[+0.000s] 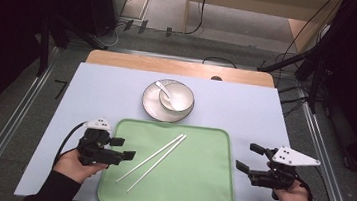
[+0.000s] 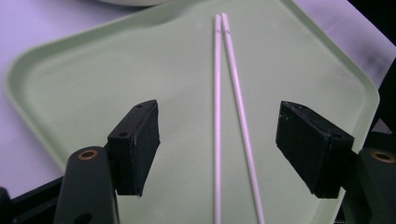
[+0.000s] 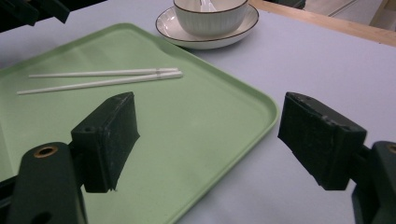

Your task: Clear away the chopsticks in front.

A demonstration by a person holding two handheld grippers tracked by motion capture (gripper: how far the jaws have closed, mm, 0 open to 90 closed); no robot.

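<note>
Two hand-held grippers, left gripper and right gripper, wide-jawed, flanking green tray.

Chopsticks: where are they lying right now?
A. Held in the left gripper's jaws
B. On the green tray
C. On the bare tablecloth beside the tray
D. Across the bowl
B: the two white chopsticks lie flat on the green tray, nearly touching at their far ends; the left gripper is open beside them, holding nothing.
</note>
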